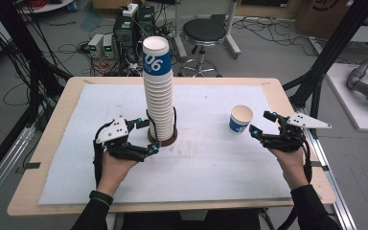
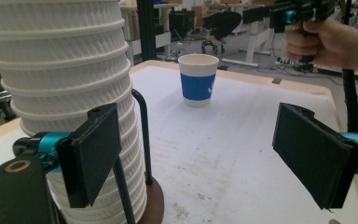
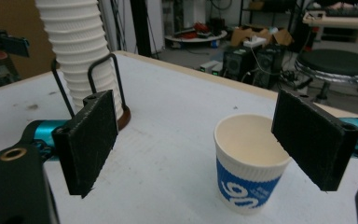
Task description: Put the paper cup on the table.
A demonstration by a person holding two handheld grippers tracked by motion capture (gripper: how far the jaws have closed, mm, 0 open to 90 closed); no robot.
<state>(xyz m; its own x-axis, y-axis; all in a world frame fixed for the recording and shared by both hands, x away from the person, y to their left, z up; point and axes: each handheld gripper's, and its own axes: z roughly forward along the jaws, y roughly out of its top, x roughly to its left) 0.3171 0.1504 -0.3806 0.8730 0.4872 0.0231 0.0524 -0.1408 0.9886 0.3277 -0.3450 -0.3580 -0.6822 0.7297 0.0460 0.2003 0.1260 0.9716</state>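
Both tools wide open (nothing held): right (image 1: 261,125) by single cup (image 1: 241,119), left (image 1: 147,135) flanking cup stack (image 1: 158,91).

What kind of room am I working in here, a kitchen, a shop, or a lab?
Most likely a lab or workshop. The table has a plain white work mat, electronics boxes with loose cables sit on the floor behind it, and a black stool stands nearby beside dark metal frame posts.
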